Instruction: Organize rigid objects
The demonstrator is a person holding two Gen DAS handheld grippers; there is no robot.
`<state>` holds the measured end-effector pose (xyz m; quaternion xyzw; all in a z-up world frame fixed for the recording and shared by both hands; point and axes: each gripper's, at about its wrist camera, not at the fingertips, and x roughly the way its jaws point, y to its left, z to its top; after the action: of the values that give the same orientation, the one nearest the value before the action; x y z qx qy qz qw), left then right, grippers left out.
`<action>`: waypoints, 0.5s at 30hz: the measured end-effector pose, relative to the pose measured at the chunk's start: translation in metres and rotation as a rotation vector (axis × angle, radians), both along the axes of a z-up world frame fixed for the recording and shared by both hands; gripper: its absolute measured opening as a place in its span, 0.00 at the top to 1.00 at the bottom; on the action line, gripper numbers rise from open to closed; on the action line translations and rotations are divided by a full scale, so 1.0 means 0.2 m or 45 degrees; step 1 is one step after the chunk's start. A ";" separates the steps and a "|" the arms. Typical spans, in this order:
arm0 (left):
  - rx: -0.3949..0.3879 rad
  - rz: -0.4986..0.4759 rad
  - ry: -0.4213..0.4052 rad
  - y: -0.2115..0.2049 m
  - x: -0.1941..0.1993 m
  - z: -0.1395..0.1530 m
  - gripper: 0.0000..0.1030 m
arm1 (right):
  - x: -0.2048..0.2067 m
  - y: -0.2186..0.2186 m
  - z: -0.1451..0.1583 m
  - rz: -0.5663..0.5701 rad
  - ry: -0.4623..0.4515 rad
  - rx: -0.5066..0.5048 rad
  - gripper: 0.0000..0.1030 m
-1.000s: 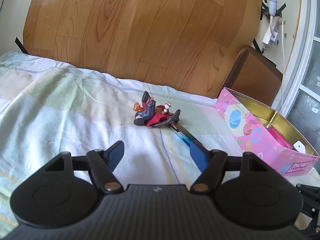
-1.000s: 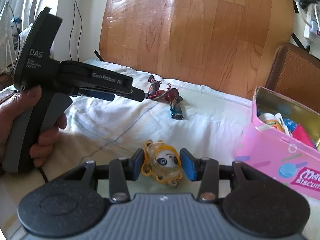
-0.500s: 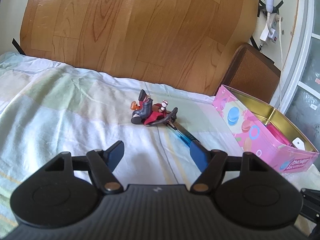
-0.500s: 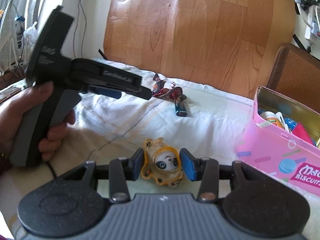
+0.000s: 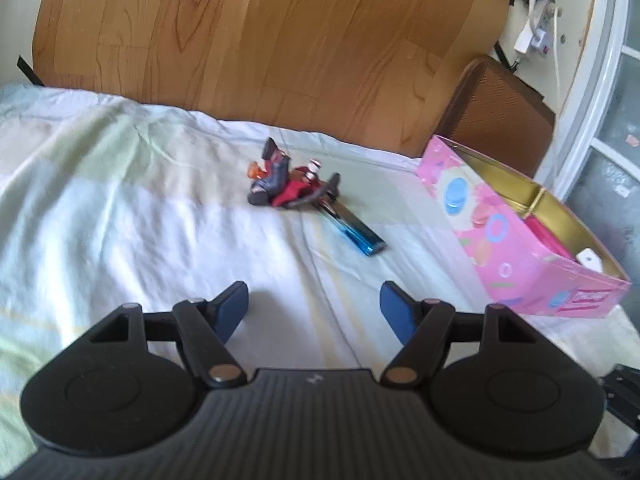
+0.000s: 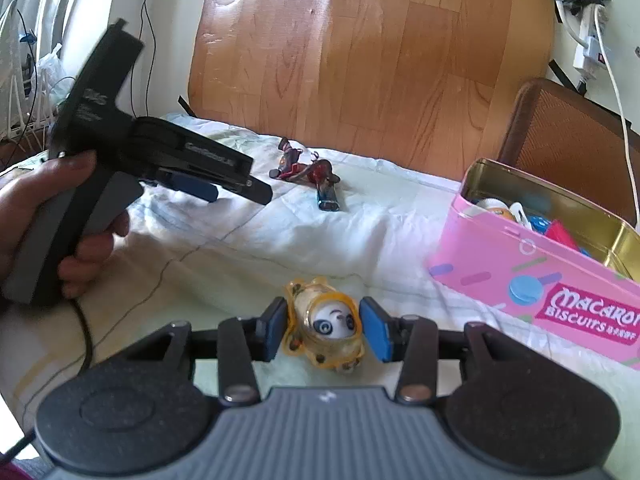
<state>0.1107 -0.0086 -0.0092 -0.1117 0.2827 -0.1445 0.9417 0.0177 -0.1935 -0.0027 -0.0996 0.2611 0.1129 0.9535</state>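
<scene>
My right gripper (image 6: 323,327) is shut on a yellow translucent panda toy (image 6: 326,324), held just above the bedsheet. My left gripper (image 5: 314,308) is open and empty above the sheet; it also shows in the right wrist view (image 6: 224,190), held in a hand at the left. A small red and dark figurine (image 5: 280,186) lies ahead of it on the sheet, with a blue lighter (image 5: 354,234) touching its right end. Both show in the right wrist view, the figurine (image 6: 304,168) and the lighter (image 6: 326,196). An open pink biscuit tin (image 6: 532,276) stands at the right; the left wrist view shows it too (image 5: 508,240).
The tin holds several small items (image 6: 516,214). A wooden headboard (image 5: 260,40) rises behind the bed. A brown woven panel (image 6: 568,140) stands behind the tin. A power strip with cables (image 6: 588,40) hangs on the wall at the upper right.
My left gripper has moved forward toward the figurine and lighter, which look larger. My right gripper has lifted slightly with the panda toy still in it.
</scene>
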 end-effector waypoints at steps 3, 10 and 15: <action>-0.003 -0.021 0.021 -0.01 -0.04 0.01 0.28 | -0.01 -0.01 0.00 0.012 0.020 0.006 0.52; -0.146 -0.178 0.118 -0.07 -0.10 0.04 0.28 | -0.03 -0.03 -0.02 0.007 0.030 -0.003 0.41; -0.275 -0.352 0.211 -0.17 -0.14 0.06 0.28 | -0.03 -0.05 -0.01 0.007 0.040 0.013 0.40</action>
<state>0.0824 -0.0431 0.0019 -0.1837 0.3547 -0.2922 0.8689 0.0114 -0.2032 -0.0049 -0.0935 0.2753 0.1185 0.9494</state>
